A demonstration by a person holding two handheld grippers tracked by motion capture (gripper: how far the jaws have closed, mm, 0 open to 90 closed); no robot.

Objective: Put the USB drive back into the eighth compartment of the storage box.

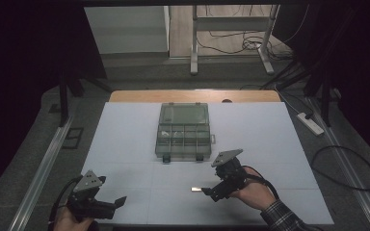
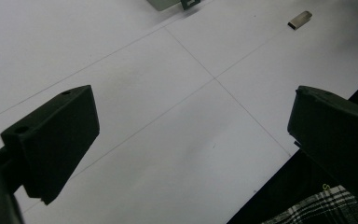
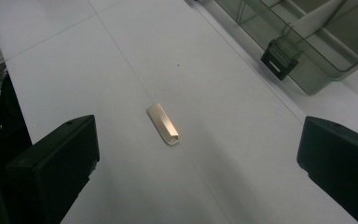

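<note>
A small flat silver metal stick (image 1: pixel 195 189) lies on the white mat near the table's front. It looks like a USB drive (image 3: pixel 163 123). My right gripper (image 1: pixel 208 193) hovers just right of it, and in the right gripper view it stands open (image 3: pixel 196 158) with the stick lying ahead between the jaws, untouched. At the front left corner my left gripper (image 1: pixel 117 207) points right, and it is open (image 2: pixel 191 135) over bare mat with nothing in it. The same stick (image 2: pixel 299 20) shows far off in the left gripper view.
A clear plastic compartment box (image 1: pixel 183 131) sits mid-table with its lid open toward the back. Its front latch (image 3: pixel 277 58) lies close to my right gripper. The white mat (image 1: pixel 125 144) covers the table. A plaid sleeve (image 2: pixel 307 212) shows at the front edge.
</note>
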